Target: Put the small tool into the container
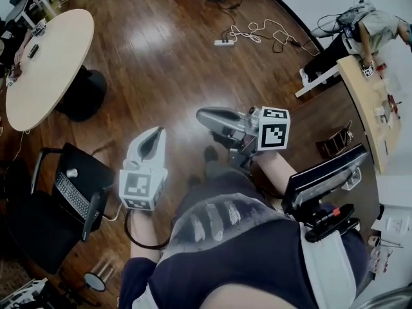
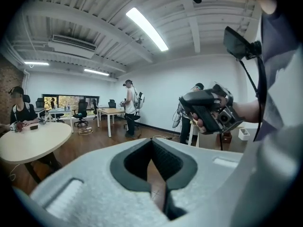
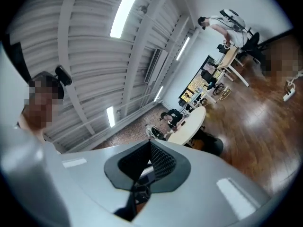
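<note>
Item: person standing on a wooden floor (image 1: 161, 56), seen from above, a two-jaw gripper in each hand.

1. Left gripper (image 1: 154, 134): lower centre-left of the head view, jaws pointing up the frame, marker cube (image 1: 141, 190) at its near end. In its own view (image 2: 152, 141) the dark pads meet at the tips; jaws closed, nothing between them.
2. Right gripper (image 1: 201, 116): centre of the head view, jaws pointing to the left of the frame, its marker cube (image 1: 274, 129) to the right. In its own view (image 3: 150, 144) the jaws are closed together and empty. It also shows at the right of the left gripper view (image 2: 195, 109), held in a hand (image 2: 208, 123).
3. Round desk (image 1: 48, 66): upper left of the head view, pale top, small items near its left rim. It shows again at the left of the left gripper view (image 2: 28, 143), with a seated person (image 2: 19, 111) behind it.
4. Black chair (image 1: 38, 217): lower left, a keyboard (image 1: 71, 195) lying on the seat.
5. Power strip (image 1: 223, 42): on the floor, upper centre, cables just beside it.
6. Long desk (image 1: 364, 105): right edge, a person (image 1: 370, 24) bent at its upper end.
7. Standing person (image 2: 129, 109): far centre of the left gripper view.

The task's own thing: no view lets it be told.
</note>
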Demonstrator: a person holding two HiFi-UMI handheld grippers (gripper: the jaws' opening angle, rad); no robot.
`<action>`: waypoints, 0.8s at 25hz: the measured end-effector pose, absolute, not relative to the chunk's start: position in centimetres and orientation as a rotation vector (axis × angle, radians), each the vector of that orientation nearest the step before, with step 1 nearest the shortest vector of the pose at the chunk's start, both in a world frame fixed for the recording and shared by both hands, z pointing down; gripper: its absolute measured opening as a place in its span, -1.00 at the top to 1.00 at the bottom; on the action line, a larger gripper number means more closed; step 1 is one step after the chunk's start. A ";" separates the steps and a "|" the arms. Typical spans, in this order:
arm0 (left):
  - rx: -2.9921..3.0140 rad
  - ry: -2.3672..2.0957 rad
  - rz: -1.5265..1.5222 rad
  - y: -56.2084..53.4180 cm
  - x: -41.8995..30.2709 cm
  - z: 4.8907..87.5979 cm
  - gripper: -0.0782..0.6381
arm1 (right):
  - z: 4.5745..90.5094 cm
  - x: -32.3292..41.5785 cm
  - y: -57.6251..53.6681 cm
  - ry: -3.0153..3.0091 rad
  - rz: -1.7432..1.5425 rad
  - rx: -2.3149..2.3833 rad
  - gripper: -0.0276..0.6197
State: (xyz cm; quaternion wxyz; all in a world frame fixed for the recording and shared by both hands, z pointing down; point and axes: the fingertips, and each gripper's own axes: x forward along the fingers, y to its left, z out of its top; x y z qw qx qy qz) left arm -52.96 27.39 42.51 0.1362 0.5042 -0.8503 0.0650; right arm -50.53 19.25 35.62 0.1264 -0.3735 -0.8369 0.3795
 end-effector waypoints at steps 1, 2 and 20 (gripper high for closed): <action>1.461 -2.450 0.201 27.0 -53.3 42.7 0.77 | 35.6 -51.0 18.7 -2.428 1.147 -1.095 0.91; 1.462 -2.442 0.213 26.5 -53.8 42.7 0.78 | 35.6 -51.6 18.2 -2.428 1.166 -1.097 0.91; 1.552 -2.317 0.379 9.5 -62.2 42.1 0.77 | 37.5 -60.4 4.1 -2.360 1.252 -1.113 0.91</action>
